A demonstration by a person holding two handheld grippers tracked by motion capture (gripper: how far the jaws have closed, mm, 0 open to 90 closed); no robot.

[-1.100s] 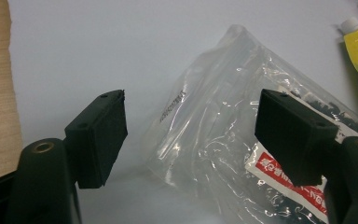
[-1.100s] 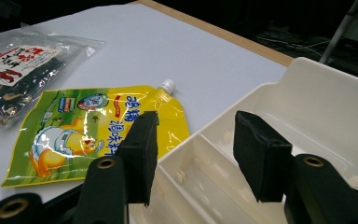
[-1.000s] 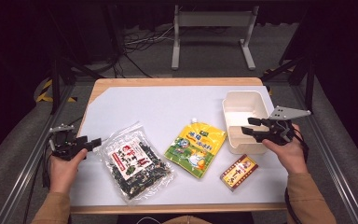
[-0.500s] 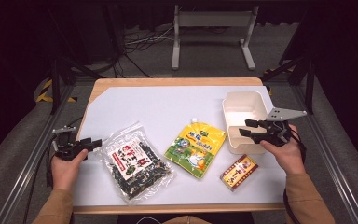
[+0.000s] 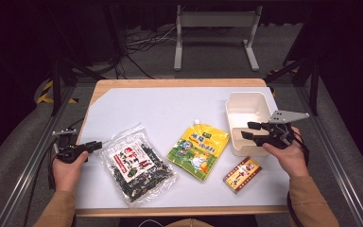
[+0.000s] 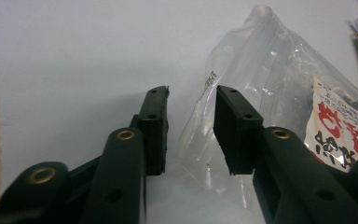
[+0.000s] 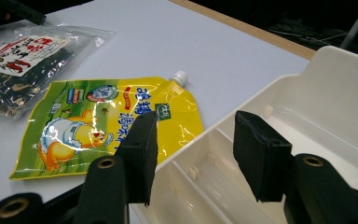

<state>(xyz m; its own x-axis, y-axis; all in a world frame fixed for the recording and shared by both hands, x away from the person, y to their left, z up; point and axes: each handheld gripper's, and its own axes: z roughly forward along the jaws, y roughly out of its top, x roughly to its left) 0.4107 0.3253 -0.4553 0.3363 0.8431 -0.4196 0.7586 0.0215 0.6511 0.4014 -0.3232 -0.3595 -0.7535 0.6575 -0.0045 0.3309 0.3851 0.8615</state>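
Two grippers at work: the left closes in on a clear seaweed bag, the right waits at a cream box.

High view, left gripper (image 5: 96,144): at the tabletop's left edge, low over the surface, tips at the bag's left rim.
High view, seaweed bag (image 5: 136,166): flat near the front-left corner, clear film with a red-and-white label over dark contents.
High view, right gripper (image 5: 246,131): over the front part of the cream box (image 5: 234,102), which sits at the tabletop's right edge.
High view, other goods: yellow spout pouch (image 5: 198,149) mid-table toward the front; small red carton (image 5: 243,174) near the front-right corner.

Left gripper view, left gripper (image 6: 191,130): its jaws have just been closing, with the bag's clear sealed edge (image 6: 242,93) lying in and beyond the gap; a gap remains, and the pads do not yet press the film.

Right gripper view, right gripper (image 7: 193,149): jaws apart, unclenched, straddling the box's near wall (image 7: 186,161) without pinching it; nothing held.

Step in hand: I judge this the grasp of the seaweed bag by its edge.
Next move calls for: finishing the pinch on the thin film, low enough to catch it and not slide off, then lifting; the box looks the likely destination.
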